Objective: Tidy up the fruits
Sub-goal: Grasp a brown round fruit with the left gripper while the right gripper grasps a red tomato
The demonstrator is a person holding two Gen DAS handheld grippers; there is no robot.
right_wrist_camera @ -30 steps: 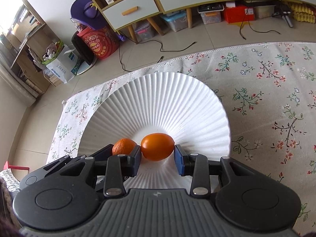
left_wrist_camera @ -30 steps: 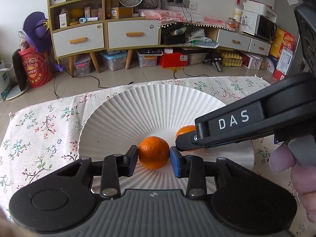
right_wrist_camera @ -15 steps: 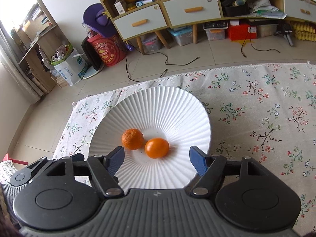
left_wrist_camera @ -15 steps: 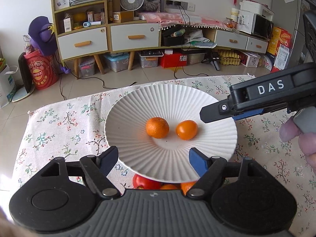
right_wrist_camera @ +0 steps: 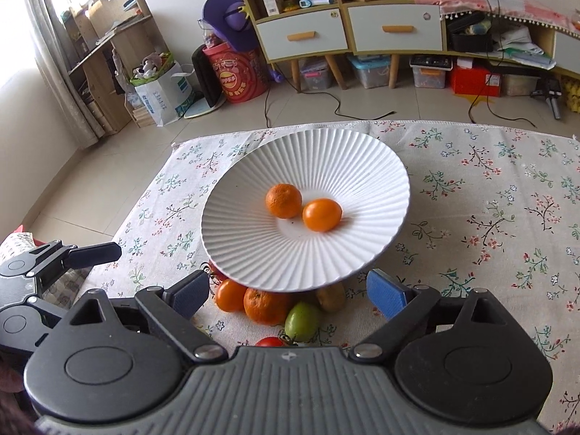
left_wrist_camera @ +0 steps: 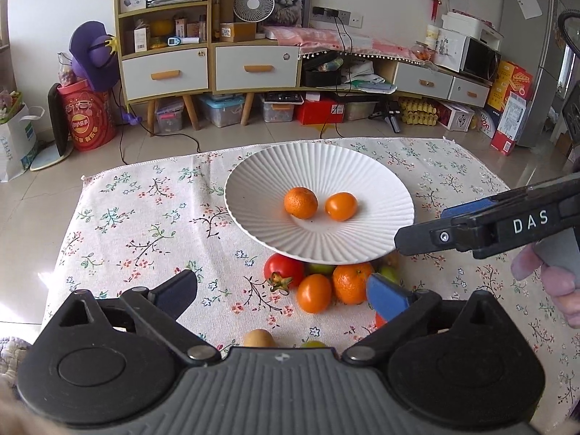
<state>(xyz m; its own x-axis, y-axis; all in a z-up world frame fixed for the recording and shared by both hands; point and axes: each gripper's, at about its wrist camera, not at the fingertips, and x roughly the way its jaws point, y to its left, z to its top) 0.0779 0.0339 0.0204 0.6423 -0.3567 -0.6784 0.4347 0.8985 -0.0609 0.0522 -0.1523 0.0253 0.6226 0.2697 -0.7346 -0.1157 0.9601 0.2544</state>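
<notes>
Both claws empty, jaws spread wide: left gripper (left_wrist_camera: pixel 281 290) and right gripper (right_wrist_camera: pixel 288 291) hover over the near side of the table, nothing between the fingers. White ribbed ceramic plate (left_wrist_camera: pixel 362 166) sits mid-cloth on the floral tablecloth (left_wrist_camera: pixel 145 217); two fruits rest in its shallow centre, a dimpled orange mandarin (left_wrist_camera: pixel 300 202) at roughly 10 o'clock of the plate centre and a smooth orange oval fruit (left_wrist_camera: pixel 340 206) at 2 o'clock, just beside each other, which I judge is where the dish slope settles them. Loose pile lies at the plate's 6 o'clock, partly tucked under the rim: red tomato with green calyx (left_wrist_camera: pixel 282 270), smooth orange fruit (left_wrist_camera: pixel 314 293), orange mandarin (left_wrist_camera: pixel 351 282), green round fruit (right_wrist_camera: pixel 302 320), brown kiwi (right_wrist_camera: pixel 330 299). Judgement: wide jaws plus position above the pile look like setup for the next picks; rim overhang may block a straight-down approach on fruits nearest it.
</notes>
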